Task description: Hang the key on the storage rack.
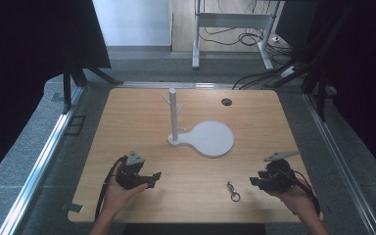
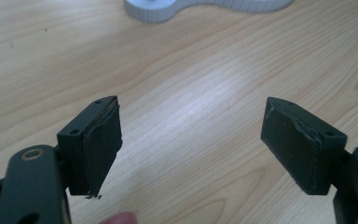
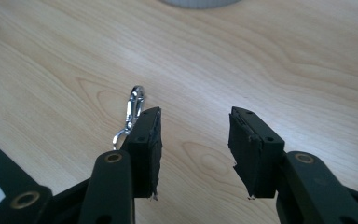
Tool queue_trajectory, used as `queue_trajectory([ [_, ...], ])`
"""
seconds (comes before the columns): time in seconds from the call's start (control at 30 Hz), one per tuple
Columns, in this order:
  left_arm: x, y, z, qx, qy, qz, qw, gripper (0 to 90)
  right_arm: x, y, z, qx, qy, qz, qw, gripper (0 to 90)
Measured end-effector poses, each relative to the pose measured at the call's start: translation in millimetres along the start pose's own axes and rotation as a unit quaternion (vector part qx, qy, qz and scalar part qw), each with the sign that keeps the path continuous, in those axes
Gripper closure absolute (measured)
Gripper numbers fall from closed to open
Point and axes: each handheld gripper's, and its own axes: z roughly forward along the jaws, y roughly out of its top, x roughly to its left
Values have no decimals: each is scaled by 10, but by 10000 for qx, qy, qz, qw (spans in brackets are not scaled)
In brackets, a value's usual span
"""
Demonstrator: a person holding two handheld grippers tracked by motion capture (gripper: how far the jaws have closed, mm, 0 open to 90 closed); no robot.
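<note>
A small metal clasp with a ring [image 1: 233, 191] lies on the wooden table [image 1: 142, 122] near the front, between my two grippers. In the right gripper view the clasp [image 3: 131, 112] lies just left of the left jaw, partly hidden behind it. My right gripper [image 1: 253, 181] [image 3: 195, 140] is open, nothing between its jaws. My left gripper [image 1: 155, 179] [image 2: 191, 140] hovers over bare wood at the front left, open wide and empty. A white stand with a peg tree [image 1: 174, 112] and a round base plate [image 1: 213, 138] stands mid-table.
A round cable hole [image 1: 226, 102] sits near the table's far edge. The white stand's base edge [image 2: 168, 9] shows at the top of the left gripper view. Metal rails run along both table sides; cables and a desk frame lie on the floor beyond.
</note>
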Motion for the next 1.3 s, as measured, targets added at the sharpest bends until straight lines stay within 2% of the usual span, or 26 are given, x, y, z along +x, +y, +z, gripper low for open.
queue_trajectory([
  [0.07,22,-28,12,50,-1,2,10000,210,56,45,84,287,20,-87,9995,562],
  [0.17,61,-71,15,111,19,-31,9999,211,117,88,162,508,-38,-149,9986,569],
  [0.47,102,-110,-33,83,15,-32,10000,211,336,200,372,905,11,-337,9953,599],
  [0.63,107,-131,-41,111,20,-12,9999,213,430,243,494,1140,-83,-434,9925,617],
  [0.83,125,-149,-44,124,38,-36,9999,213,476,272,572,1230,-187,-422,9913,624],
  [1.3,148,-179,-23,167,67,-19,9998,212,541,250,717,1398,-230,-474,9888,634],
])
